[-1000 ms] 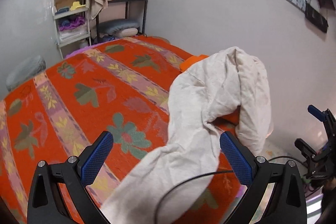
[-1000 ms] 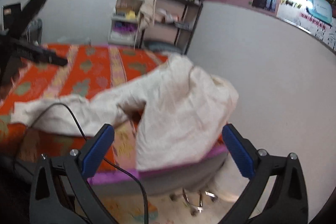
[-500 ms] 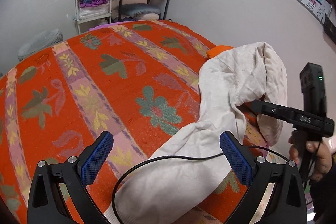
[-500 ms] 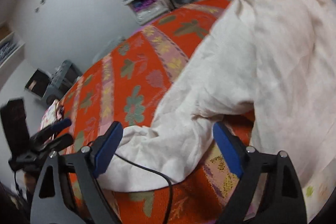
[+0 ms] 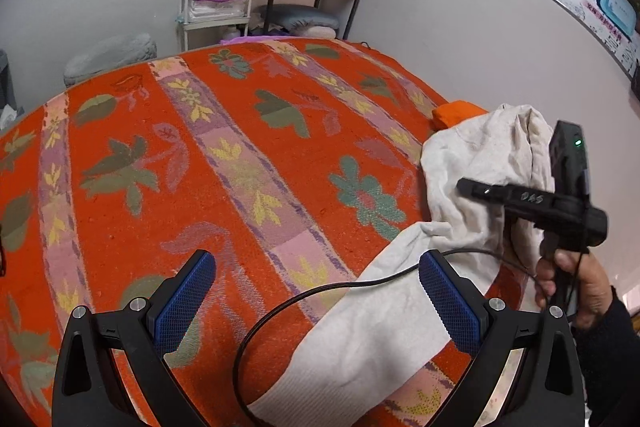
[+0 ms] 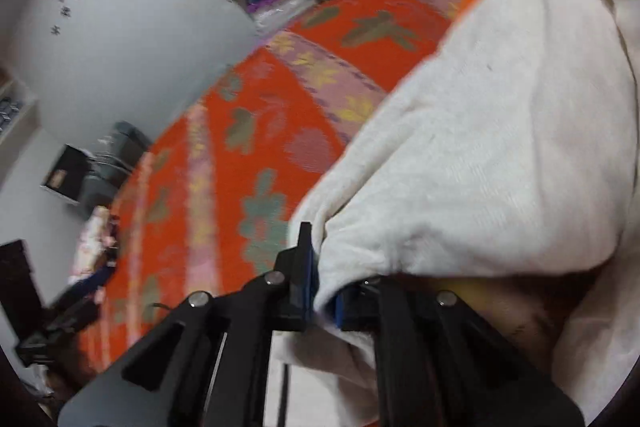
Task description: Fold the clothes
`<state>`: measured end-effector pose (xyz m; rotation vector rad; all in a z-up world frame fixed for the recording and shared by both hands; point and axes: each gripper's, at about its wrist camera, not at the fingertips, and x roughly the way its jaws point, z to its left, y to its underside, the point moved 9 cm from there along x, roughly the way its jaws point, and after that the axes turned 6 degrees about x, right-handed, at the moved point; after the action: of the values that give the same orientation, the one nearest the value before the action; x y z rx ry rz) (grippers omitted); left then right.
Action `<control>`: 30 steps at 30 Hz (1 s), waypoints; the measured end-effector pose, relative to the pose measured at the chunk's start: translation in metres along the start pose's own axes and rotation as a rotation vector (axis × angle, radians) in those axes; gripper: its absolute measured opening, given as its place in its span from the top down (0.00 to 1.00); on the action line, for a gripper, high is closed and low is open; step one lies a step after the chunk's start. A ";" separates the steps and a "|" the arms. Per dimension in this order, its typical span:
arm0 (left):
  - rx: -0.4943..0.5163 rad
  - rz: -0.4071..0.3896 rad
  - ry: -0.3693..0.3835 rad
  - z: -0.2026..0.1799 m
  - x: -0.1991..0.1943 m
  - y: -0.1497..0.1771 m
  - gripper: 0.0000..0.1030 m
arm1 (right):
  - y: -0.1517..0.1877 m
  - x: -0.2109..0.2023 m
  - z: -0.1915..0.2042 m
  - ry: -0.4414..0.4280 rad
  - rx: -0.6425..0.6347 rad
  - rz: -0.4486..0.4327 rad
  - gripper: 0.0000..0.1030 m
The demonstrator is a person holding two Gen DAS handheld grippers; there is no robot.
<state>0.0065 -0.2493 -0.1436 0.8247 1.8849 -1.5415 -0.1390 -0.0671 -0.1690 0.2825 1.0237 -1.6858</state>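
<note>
Left wrist view: the left gripper (image 5: 314, 301) hangs above the bed (image 5: 160, 167) with its blue fingers (image 5: 182, 301) wide apart and nothing between them. The cream garment (image 5: 384, 323) lies unfolded and bunched along the right side of the bed, its long axis running from a ribbed end near the lower edge of this view up and away to a heaped mass by the wall; it sits to the right of, and partly under, the right-hand finger of this gripper. A black cable (image 5: 288, 311) loops across the cloth (a snag risk if the cloth is drawn through it). Right wrist view: the right gripper (image 6: 322, 297) has its fingers drawn together on a fold of the garment (image 6: 480, 155), at the edge where the cloth turns under, with the bulk of the fabric rising ahead and to the right. In the left view the person's hand (image 5: 572, 287) holds that gripper beside the heap. Judgement: the right gripper already has the cloth, and the free ribbed end lies nearer the left gripper, slightly to its right.
</note>
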 end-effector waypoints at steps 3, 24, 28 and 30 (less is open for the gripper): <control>-0.051 -0.035 -0.040 0.031 -0.036 0.001 0.01 | -0.012 -0.038 0.096 -0.283 -0.078 -0.031 0.91; -0.573 -0.076 -0.318 0.257 -0.236 0.165 0.01 | 0.277 -0.058 0.290 -0.438 -0.691 0.781 0.36; -0.495 -0.029 -0.236 0.251 -0.185 0.142 0.01 | 0.150 -0.034 0.239 -0.268 -0.727 0.475 0.18; -0.439 -0.010 -0.198 0.249 -0.160 0.125 0.01 | 0.094 -0.010 0.202 -0.128 -0.786 0.366 0.16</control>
<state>0.2158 -0.4927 -0.1477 0.4484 1.9727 -1.1033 0.0079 -0.2139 -0.0871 -0.1492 1.3549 -0.8729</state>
